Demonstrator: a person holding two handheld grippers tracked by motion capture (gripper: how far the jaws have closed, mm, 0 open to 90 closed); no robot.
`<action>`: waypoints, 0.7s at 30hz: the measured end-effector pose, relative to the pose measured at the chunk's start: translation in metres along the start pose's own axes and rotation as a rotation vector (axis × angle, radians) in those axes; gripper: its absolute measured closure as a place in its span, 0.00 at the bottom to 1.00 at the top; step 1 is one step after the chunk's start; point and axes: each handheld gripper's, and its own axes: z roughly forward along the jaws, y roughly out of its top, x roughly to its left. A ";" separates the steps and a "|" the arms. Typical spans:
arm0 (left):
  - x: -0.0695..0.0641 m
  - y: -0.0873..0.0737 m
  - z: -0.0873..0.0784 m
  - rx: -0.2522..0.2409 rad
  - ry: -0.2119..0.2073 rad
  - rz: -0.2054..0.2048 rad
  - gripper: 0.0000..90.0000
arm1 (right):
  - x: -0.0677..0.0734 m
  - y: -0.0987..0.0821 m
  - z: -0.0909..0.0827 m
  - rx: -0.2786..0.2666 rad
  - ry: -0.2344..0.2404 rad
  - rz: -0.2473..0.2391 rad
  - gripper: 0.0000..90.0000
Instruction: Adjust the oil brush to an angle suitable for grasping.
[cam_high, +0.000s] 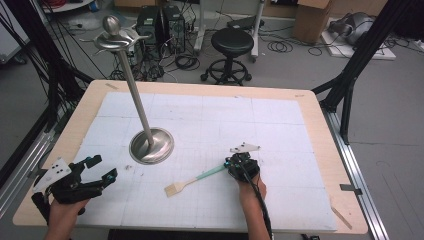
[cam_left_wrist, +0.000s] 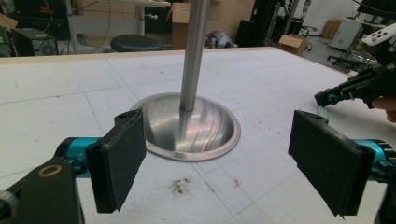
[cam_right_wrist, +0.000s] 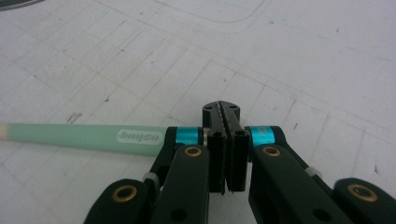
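Right claw (cam_right_wrist: 226, 140) is pinching shut beside a brush (cam_high: 192, 180); left claw (cam_left_wrist: 224, 161) is gaping wide facing a stand (cam_left_wrist: 187, 126) on white gridded board (cam_high: 280, 125); stool (cam_high: 231, 47) beyond.

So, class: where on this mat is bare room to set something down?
The far right of the mat, beyond the stand's base, is bare. It is crowded near the front: left tool, brush and right tool.

Grey floor beyond the table — black stool (cam_high: 232, 44), tangled cables (cam_high: 280, 46), cardboard box (cam_high: 312, 19).
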 end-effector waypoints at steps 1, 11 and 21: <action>0.000 0.000 0.000 0.000 -0.001 0.000 0.22 | 0.000 0.000 0.000 0.001 0.012 0.001 0.99; -0.001 0.000 0.002 0.006 -0.007 -0.001 0.22 | 0.023 -0.001 0.001 -0.006 0.126 -0.038 0.99; 0.000 -0.001 0.003 0.013 -0.012 -0.001 0.22 | 0.005 -0.011 -0.041 -0.111 0.119 0.015 0.90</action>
